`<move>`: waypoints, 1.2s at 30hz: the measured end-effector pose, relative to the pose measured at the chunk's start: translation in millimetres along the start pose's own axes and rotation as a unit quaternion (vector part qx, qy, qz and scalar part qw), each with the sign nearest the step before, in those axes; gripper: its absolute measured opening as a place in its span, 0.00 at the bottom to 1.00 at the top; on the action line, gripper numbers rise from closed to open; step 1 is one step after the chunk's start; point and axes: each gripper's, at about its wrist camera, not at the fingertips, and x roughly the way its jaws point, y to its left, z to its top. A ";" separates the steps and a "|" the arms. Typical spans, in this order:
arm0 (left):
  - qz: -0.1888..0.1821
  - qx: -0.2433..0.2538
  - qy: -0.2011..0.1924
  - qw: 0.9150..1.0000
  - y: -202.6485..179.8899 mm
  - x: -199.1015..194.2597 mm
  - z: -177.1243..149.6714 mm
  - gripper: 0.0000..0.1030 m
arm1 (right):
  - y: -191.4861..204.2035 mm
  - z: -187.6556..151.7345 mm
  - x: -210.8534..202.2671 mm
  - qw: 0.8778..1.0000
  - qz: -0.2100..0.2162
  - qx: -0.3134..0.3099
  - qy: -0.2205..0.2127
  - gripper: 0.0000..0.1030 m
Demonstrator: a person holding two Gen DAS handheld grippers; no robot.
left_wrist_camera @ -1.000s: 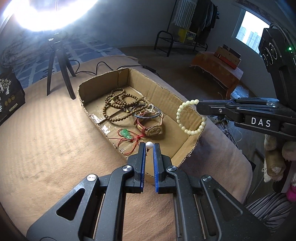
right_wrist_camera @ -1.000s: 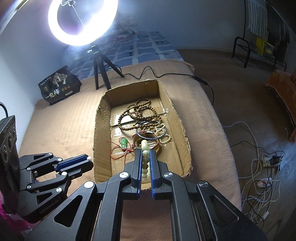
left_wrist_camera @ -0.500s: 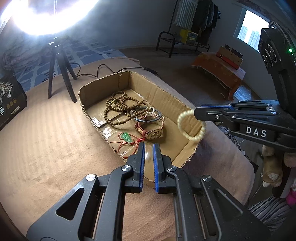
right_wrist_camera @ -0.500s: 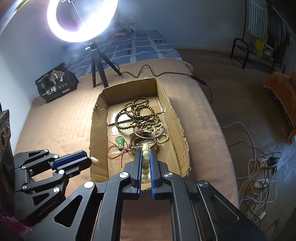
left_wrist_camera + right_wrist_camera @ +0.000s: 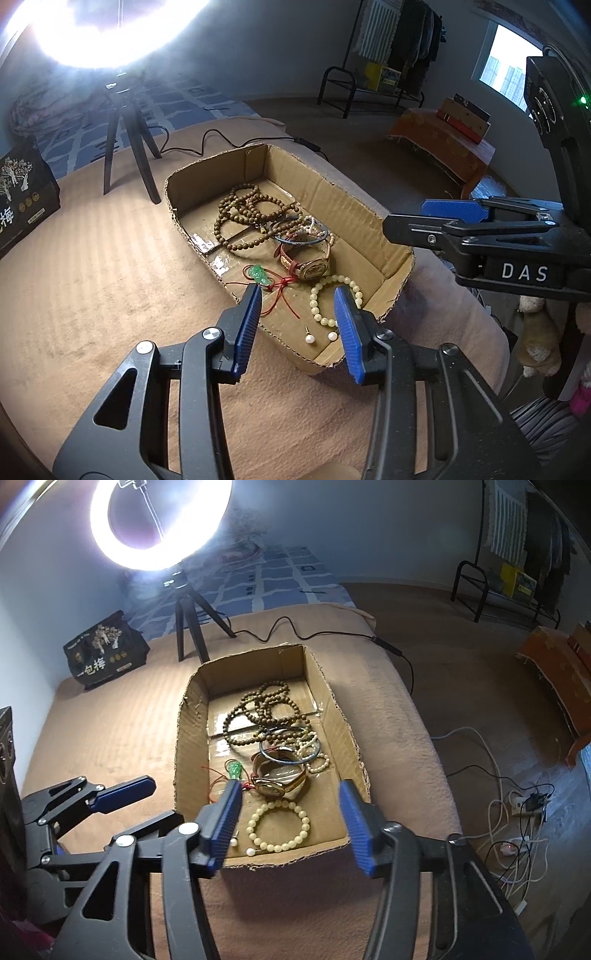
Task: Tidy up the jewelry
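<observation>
Both grippers have let go since the earlier frames: left gripper [image 5: 299,325] and right gripper [image 5: 290,823] are now hanging with jaws wide, gripping nothing. Pale bead bracelet [image 5: 279,825] is lying flat as a ring in the near end of the cardboard box [image 5: 192,716], no clear long axis. Two pearl earrings [image 5: 309,339] are sitting just beside it, one post possibly pointing up. Watch [image 5: 308,266] is lying further in.
</observation>
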 end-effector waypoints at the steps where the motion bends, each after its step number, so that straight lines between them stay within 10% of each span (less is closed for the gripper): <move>1: 0.000 0.000 -0.001 1.000 -0.1 -0.9 -0.2 0.40 | 0.8 0.3 -0.4 1.000 -0.002 -0.001 0.000 0.56; 26: 0.047 -0.009 -0.046 0.998 26.7 -92.6 -16.9 0.40 | 55.2 1.1 -59.0 0.995 -0.017 -0.029 -0.090 0.65; 36: 0.073 0.002 -0.076 0.994 20.0 -142.3 -30.0 0.69 | 75.1 -9.9 -85.0 0.990 -0.019 -0.027 -0.137 0.75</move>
